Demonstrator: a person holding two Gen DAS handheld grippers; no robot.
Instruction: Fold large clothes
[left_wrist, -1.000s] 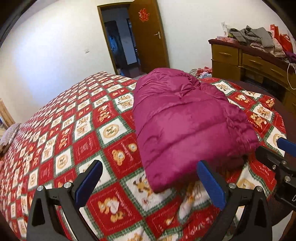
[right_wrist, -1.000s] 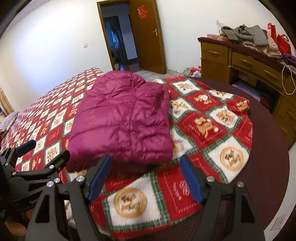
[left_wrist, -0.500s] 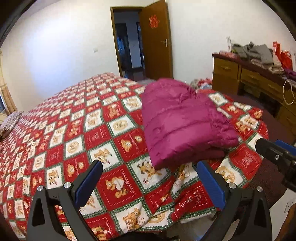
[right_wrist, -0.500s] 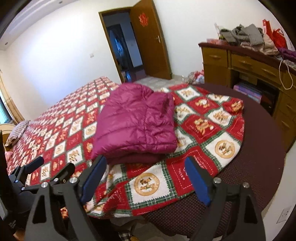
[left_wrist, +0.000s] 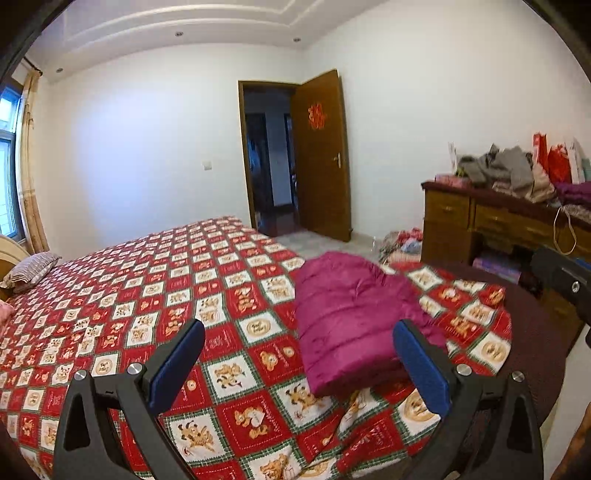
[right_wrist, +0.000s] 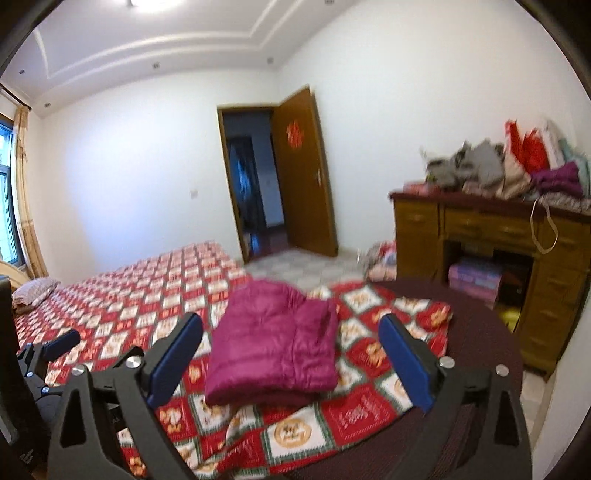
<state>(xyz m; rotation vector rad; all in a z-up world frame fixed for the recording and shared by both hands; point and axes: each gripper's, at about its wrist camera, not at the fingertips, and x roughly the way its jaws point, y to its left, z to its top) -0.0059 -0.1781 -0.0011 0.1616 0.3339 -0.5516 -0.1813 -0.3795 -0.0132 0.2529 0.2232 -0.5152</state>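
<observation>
On the bed's near end lies the jacket (left_wrist: 354, 321), a magenta puffer folded into a thick rectangle on the red checked blanket (left_wrist: 155, 295). From the left wrist it sits right of centre, its near right corner hidden behind the right finger; from the right wrist it sits square between the two fingers, whole apart from that gap's edges. Only the left view shows a wide run of blanket toward the pillow (left_wrist: 31, 267); only the right view shows the dresser (right_wrist: 491, 236) front on, with a pink box in its kneehole. Each view catches the other tool at its edge.

Left gripper (left_wrist: 299, 365) stands wide open, blue pads clear of the cloth, nothing held. Right gripper (right_wrist: 291, 360) has its jaws opening, nearly as wide as they go, and nothing is clamped; it hangs above the blanket, short of the jacket.
</observation>
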